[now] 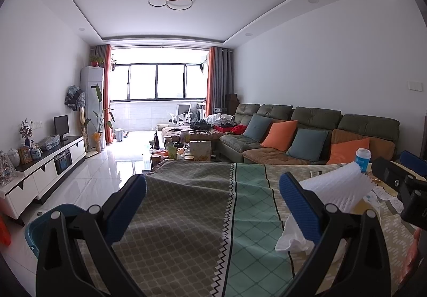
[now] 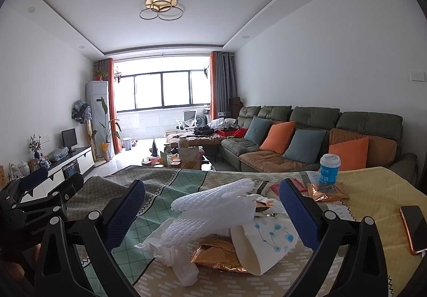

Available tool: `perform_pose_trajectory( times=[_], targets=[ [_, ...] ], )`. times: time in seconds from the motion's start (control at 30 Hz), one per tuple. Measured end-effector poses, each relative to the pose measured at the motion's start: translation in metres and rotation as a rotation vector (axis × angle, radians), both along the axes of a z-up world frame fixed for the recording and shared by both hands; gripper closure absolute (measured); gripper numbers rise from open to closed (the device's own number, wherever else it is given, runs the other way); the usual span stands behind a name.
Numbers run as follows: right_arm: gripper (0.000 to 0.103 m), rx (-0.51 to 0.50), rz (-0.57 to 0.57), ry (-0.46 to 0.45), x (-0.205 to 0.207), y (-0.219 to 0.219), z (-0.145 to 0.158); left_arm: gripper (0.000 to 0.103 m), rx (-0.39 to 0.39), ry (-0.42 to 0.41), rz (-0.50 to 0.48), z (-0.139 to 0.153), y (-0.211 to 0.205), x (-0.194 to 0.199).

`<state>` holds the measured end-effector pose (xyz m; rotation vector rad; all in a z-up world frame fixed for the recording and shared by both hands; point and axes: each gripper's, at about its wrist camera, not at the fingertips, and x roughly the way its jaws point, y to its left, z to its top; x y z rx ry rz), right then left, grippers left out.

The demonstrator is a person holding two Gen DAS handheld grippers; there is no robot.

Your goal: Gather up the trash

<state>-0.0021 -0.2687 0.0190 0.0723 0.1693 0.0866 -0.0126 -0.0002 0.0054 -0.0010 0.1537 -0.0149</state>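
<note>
A pile of trash lies on the tablecloth [image 2: 186, 185]: white foam net sleeves [image 2: 213, 206], a crumpled white tissue [image 2: 170, 251], a gold foil wrapper [image 2: 216, 257] and a tipped paper cup [image 2: 264, 243]. My right gripper [image 2: 212, 219] is open, its fingers on either side of the pile, just above it. My left gripper [image 1: 213, 206] is open and empty over the bare cloth [image 1: 186, 217], left of the pile. The foam sleeve [image 1: 339, 185] and tissue [image 1: 291, 238] show at its right finger. The right gripper [image 1: 405, 185] shows at the far right.
A blue-and-white cup [image 2: 329, 167], another gold wrapper [image 2: 327, 191], a red packet [image 2: 293, 185] and a phone [image 2: 415, 227] lie on the table. A teal bin [image 1: 40, 230] stands below the table's left edge. A sofa [image 2: 320, 137] and a cluttered coffee table [image 2: 184, 155] stand beyond.
</note>
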Motion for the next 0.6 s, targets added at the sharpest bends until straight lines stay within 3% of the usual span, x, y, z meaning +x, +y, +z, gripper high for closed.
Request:
perform_pose_trajectory(
  times=[0.6],
  targets=[
    [0.003,0.002,0.001,0.002,-0.0027,0.0007,0.0015,0.003,-0.001,0.007,0.0,-0.0037,-0.0013,0.0018]
  ],
)
